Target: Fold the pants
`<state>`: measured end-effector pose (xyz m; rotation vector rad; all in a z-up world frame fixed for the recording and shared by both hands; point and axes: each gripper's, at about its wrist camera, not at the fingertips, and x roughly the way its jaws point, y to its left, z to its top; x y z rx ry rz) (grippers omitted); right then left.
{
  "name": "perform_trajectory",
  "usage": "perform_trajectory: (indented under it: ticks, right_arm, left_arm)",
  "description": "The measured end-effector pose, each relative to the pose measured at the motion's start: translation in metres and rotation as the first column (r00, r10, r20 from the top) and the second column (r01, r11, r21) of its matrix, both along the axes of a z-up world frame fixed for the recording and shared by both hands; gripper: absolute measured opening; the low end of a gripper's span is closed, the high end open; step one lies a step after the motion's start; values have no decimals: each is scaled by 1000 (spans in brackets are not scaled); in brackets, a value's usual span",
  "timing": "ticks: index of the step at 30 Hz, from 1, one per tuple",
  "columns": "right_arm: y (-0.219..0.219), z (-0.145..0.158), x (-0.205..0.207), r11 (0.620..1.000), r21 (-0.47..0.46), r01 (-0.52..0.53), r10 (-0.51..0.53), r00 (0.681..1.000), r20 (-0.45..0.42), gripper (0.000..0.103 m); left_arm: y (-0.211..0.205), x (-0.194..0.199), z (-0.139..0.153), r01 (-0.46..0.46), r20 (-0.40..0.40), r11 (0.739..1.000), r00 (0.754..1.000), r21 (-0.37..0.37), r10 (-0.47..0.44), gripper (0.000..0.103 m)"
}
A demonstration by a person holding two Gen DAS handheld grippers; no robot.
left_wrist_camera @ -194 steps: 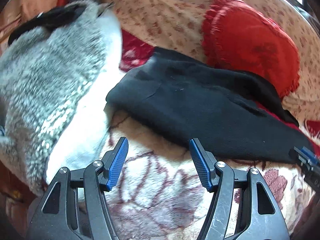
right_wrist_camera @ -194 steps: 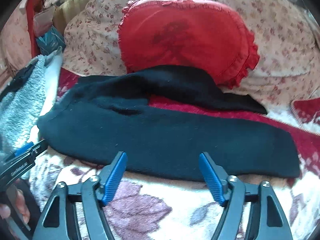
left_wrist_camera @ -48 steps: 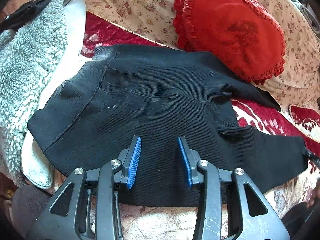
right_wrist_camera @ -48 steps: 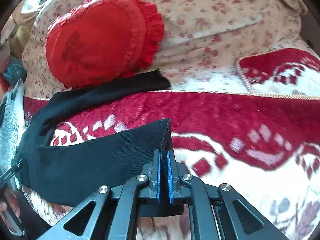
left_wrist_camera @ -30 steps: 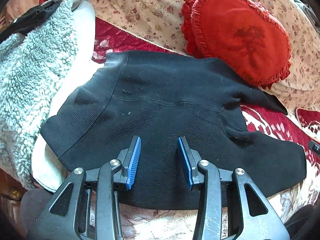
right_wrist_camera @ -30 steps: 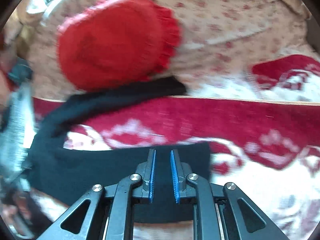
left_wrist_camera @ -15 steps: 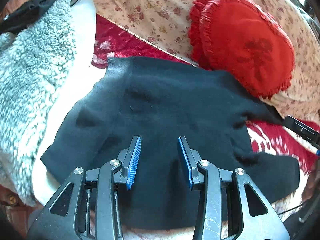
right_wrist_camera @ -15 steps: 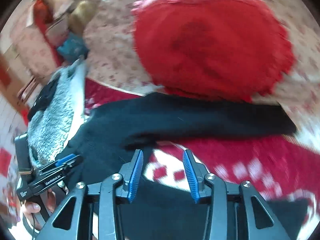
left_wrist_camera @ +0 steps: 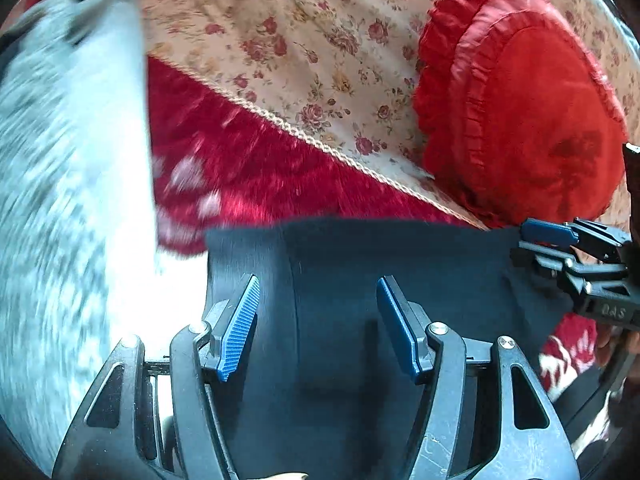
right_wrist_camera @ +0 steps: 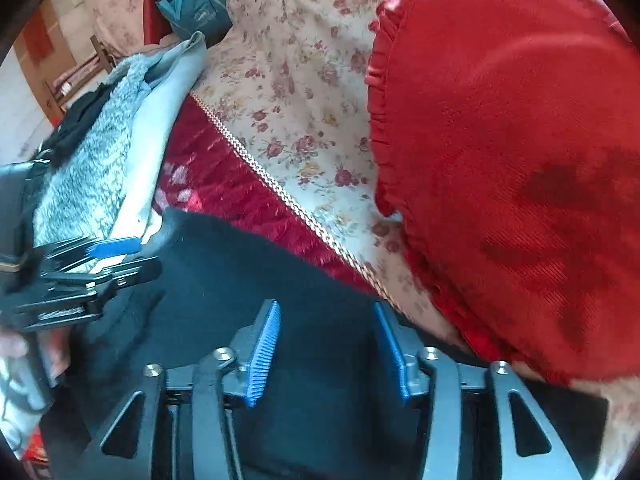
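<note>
The black pants (left_wrist_camera: 344, 280) lie flat on the red patterned blanket (left_wrist_camera: 248, 176), their far edge close to the sofa back. My left gripper (left_wrist_camera: 318, 322) hovers over the pants near that far edge. Its jaws are opening, and only flat cloth shows below the gap between the blue pads. My right gripper (right_wrist_camera: 326, 354) is over the pants (right_wrist_camera: 240, 280) just below the red cushion; its jaws are opening too, gripping nothing. Each gripper shows in the other's view: the right gripper (left_wrist_camera: 568, 252) at the pants' right edge, the left gripper (right_wrist_camera: 100, 268) at their left edge.
A red heart-shaped frilled cushion (right_wrist_camera: 500, 160) leans on the floral sofa back (left_wrist_camera: 304, 48), close to the right gripper. A grey fleece garment (left_wrist_camera: 60, 200) is piled on the left beside the pants. A hand (right_wrist_camera: 14, 350) shows at the left edge.
The right gripper let go of the pant-leg hem, opened, and swung left toward the cushion. The left gripper moved toward the pants' far edge and its jaws widened.
</note>
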<state>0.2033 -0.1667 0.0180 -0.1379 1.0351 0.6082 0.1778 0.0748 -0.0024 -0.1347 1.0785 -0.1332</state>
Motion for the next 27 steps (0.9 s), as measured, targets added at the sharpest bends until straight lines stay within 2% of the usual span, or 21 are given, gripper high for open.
perform_trajectory:
  ticks: [2,5,6,7,8,10,12,13,14,15,16,18,19,22,25,27]
  right_arm:
    - [6,-9,11,999,-25,-34,33,999,-30,50]
    - [9,-24,23,993,-76,-89,85,995,-60,50]
    - [7,-29,24,991,-71,-110,104,991,-79,50]
    - [4,-32,26,990,-59,-125,119,988,-97,50]
    - [1,-36,29,990,-30,-138,133,983,-126,50]
    - [-5,-40,34,992,24,-120,122,980,-156,50]
    - [-9,-42,34,995,52,-85,92,985,-149,40]
    - [-7,-40,30,996,47,-77,82,989,-122,27]
    - [-6,-38,26,997,38,-73,76,993,-94,16]
    - [-4,-34,18,998,16,-66,67,996,-52,15]
    - [-3,-30,12,998,2,-60,60,998,-27,12]
    - [-4,-14,-3,999,-5,-46,46,998,32,9]
    - [-6,-3,-14,999,5,-37,37,998,60,9]
    - [-10,31,-49,999,40,-32,27,991,132,1]
    - [-17,67,-95,994,95,-49,30,981,194,0]
    - [-16,81,-122,996,74,-58,39,971,237,0]
  left_arm:
    - [-3,19,-8,64,-35,998,997,16,-63,61]
    - [-11,34,-15,148,-51,986,988,83,-144,61]
    - [-13,38,-19,184,-58,978,982,100,-179,62]
    - [-16,41,-24,215,-65,970,976,113,-209,69]
    - [-20,44,-29,250,-69,958,968,138,-243,72]
    - [-24,47,-35,273,-64,948,962,163,-266,76]
    - [-24,50,-36,273,-69,951,962,144,-265,75]
    - [-22,51,-36,268,-71,955,963,128,-260,66]
    - [-20,52,-37,262,-66,959,964,106,-257,62]
    - [-19,51,-35,254,-52,962,967,103,-250,49]
    - [-20,48,-32,249,-38,963,968,106,-246,30]
    - [-20,40,-24,232,-13,965,973,126,-232,8]
    - [-18,34,-17,219,3,966,975,135,-221,8]
    - [-5,12,6,173,54,980,982,93,-178,7]
    - [7,-22,33,165,116,985,979,56,-170,7]
    - [6,-39,43,173,130,983,975,59,-180,7]
